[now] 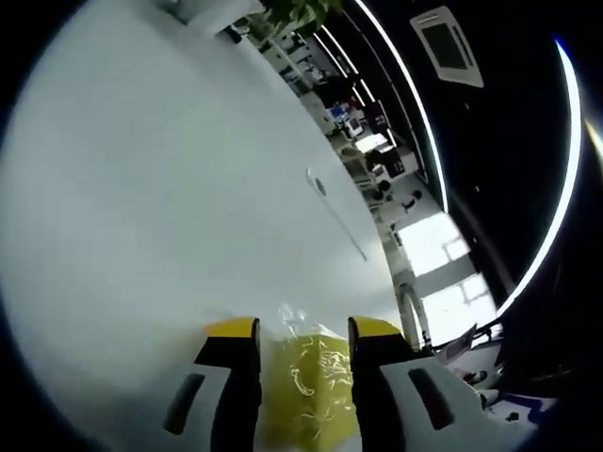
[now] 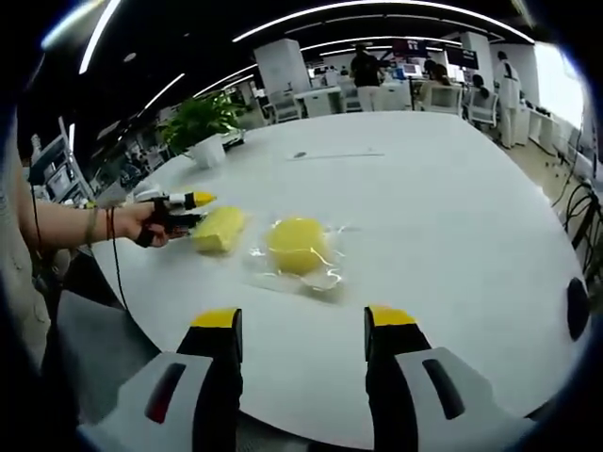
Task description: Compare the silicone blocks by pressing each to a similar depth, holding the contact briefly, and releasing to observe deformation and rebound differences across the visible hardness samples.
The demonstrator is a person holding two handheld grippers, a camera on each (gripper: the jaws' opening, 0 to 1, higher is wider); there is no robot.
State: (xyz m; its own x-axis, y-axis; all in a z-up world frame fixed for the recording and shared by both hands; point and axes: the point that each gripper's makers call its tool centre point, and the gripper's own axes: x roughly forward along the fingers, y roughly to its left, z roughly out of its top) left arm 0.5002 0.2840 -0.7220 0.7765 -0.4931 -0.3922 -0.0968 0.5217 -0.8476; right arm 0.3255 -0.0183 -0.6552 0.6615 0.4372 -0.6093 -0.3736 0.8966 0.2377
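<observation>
Left gripper (image 1: pixel 303 330) grips block (image 1: pixel 316 386).

Long ceiling light strips (image 2: pixel 377 8) are lighting the room evenly, and daylight is coming through a window (image 1: pixel 435 240) that is looking overexposed. The white table (image 2: pixel 452 217) is reflecting soft glare. Both views are bending strongly at the edges, and the left one is looking slightly blurred.

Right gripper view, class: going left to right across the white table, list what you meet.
Person's hand → left gripper → rectangular yellow block → round yellow block in clear wrap → bare white table.
</observation>
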